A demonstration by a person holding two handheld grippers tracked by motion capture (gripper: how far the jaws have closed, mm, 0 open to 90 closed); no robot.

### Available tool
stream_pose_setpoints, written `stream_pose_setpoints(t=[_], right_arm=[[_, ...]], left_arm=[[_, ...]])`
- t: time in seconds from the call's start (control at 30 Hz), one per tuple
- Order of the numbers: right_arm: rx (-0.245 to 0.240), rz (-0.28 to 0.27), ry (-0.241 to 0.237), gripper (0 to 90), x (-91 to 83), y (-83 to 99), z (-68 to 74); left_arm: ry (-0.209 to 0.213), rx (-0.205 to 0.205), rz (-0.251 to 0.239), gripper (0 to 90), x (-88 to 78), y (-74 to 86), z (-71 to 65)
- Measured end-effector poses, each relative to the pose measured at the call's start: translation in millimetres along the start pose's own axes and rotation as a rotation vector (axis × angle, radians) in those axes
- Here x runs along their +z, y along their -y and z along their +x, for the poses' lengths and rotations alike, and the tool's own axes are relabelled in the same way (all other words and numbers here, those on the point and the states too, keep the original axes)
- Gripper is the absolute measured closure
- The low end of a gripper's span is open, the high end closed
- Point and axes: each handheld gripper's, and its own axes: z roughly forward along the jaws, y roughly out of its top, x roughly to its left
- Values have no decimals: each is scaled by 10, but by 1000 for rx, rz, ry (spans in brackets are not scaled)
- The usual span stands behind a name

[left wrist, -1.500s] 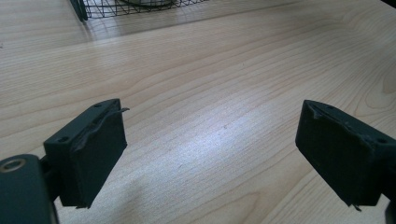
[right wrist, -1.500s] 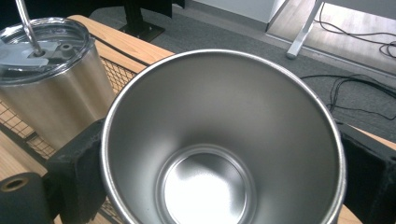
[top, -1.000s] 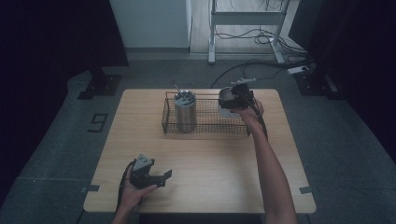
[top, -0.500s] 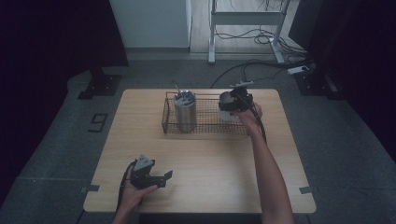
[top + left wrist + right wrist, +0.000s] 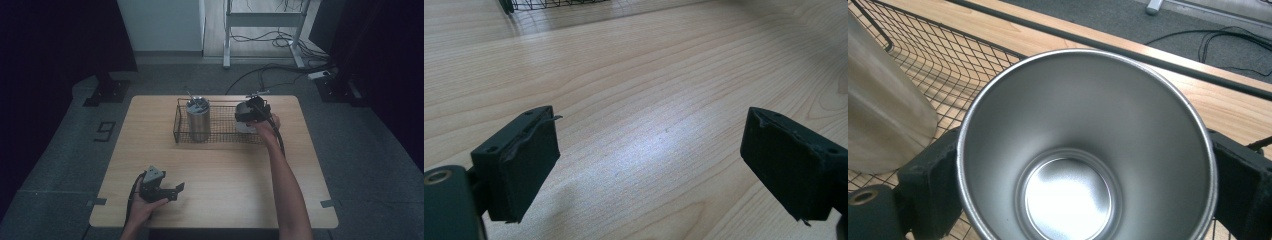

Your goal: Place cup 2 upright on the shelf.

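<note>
The right gripper (image 5: 1083,200) clamps an empty, shiny steel cup (image 5: 1083,145) over the right end of the black wire basket (image 5: 220,131). Tilted release could tip it. The left gripper (image 5: 649,170) rests open and empty on the wooden table (image 5: 225,170).

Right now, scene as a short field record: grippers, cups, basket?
left hand-held gripper: low over bare table, jaws apart, nothing between them
right hand-held gripper: closed around steel cup, over right end of wire basket
steel cup: upright, empty inside
second steel cup: upright in left part of basket, something sticking out of its top
</note>
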Motion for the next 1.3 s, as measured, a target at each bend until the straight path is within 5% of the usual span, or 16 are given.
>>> stream_pose_setpoints(t=[1.0, 1.3], right_arm=[[-17, 96, 23, 57, 149, 83, 30], [41, 112, -4, 0, 123, 89, -8]], left_arm=[[-2, -4, 4, 87, -2, 17, 16], [-2, -4, 3, 87, -5, 18, 21]])
